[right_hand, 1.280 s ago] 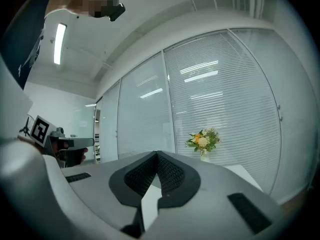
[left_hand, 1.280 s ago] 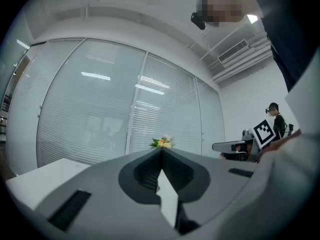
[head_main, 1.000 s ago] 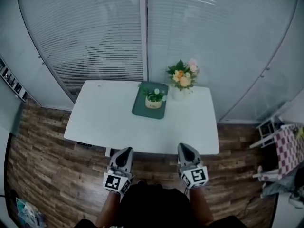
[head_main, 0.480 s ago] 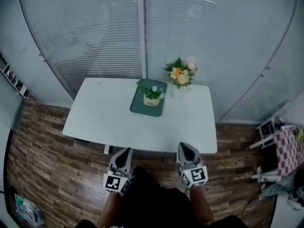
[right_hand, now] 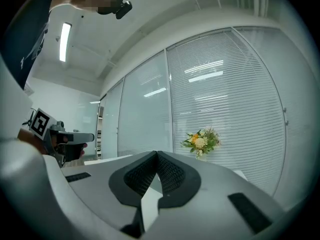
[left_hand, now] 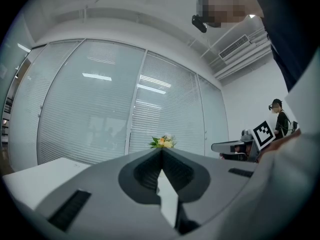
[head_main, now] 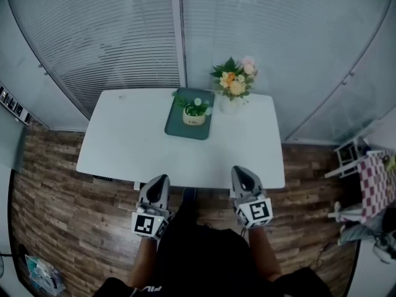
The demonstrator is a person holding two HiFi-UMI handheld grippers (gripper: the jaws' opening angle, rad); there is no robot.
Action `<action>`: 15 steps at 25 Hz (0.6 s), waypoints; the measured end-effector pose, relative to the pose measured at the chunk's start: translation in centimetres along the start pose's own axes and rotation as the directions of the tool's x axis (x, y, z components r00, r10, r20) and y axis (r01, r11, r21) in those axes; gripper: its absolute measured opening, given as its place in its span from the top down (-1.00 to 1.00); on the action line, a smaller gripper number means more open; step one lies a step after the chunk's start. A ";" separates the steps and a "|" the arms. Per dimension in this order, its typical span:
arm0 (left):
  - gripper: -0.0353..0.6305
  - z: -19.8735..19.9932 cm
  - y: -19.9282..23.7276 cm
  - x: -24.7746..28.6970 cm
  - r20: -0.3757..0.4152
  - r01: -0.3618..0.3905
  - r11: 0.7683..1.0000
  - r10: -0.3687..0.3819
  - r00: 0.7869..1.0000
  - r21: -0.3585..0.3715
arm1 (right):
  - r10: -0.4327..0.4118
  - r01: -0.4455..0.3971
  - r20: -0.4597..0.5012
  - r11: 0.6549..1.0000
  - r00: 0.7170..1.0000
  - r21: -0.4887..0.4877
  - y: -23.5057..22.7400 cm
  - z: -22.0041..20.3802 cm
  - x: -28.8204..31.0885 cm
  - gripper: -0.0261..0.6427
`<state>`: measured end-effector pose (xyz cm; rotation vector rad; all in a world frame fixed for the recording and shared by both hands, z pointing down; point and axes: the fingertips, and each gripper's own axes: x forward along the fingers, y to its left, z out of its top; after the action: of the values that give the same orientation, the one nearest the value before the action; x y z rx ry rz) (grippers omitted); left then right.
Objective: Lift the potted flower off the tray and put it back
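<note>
Left tongs (left_hand: 161, 150): jaws pressed together, nothing between them. Right tongs (right_hand: 157, 153): same, tips closed on each other, empty. Both held level at the near edge of the white bench (head_main: 130, 144), touching none of the things on it. Potted flower (head_main: 195, 111), a small cream pot with green leaves and white blooms, stands upright on the dark green tray (head_main: 180, 129), which lies toward the far side of the bench near the middle. Just right of the tray, on the bench itself, is a vase of orange, pink and white flowers (head_main: 234, 84). Only the head view shows pot and tray; in both gripper views my own jaws cover the bench middle, and only the vase bouquet rises above them, straight over the left tips and off to the right of the right tips. Each gripper view also catches the other tongs at its edge, marker cube showing. The left gripper view has a second person (left_hand: 280, 120) far off at right. Slatted glass wall (head_main: 111, 42) stands behind the bench, wood plank floor (head_main: 55, 209) lies below, and a checked cloth over a chair (head_main: 374, 189) shows at right. The bench surface between the tongs and the tray is bare.
</note>
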<state>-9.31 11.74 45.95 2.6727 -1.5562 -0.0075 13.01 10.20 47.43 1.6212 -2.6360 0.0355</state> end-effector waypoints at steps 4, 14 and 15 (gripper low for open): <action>0.88 0.1 1.6 1.8 0.023 0.002 1.000 -0.002 1.000 -0.010 | -0.002 0.002 0.002 1.000 1.000 0.013 -0.7 0.1 1.9 0.91; 0.88 -0.5 4.9 8.5 -0.003 0.062 0.998 -0.062 0.998 0.018 | 0.024 -0.024 0.006 0.996 1.000 -0.087 -2.1 -0.9 8.2 0.91; 0.88 -1.1 5.1 8.9 -0.017 0.061 0.998 -0.061 0.998 0.012 | 0.029 -0.030 -0.014 0.995 0.999 -0.094 -2.1 -1.4 8.5 0.91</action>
<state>-9.32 1.48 47.42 2.7217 -1.4748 0.0227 11.07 1.73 49.28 1.5475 -2.6097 -0.0764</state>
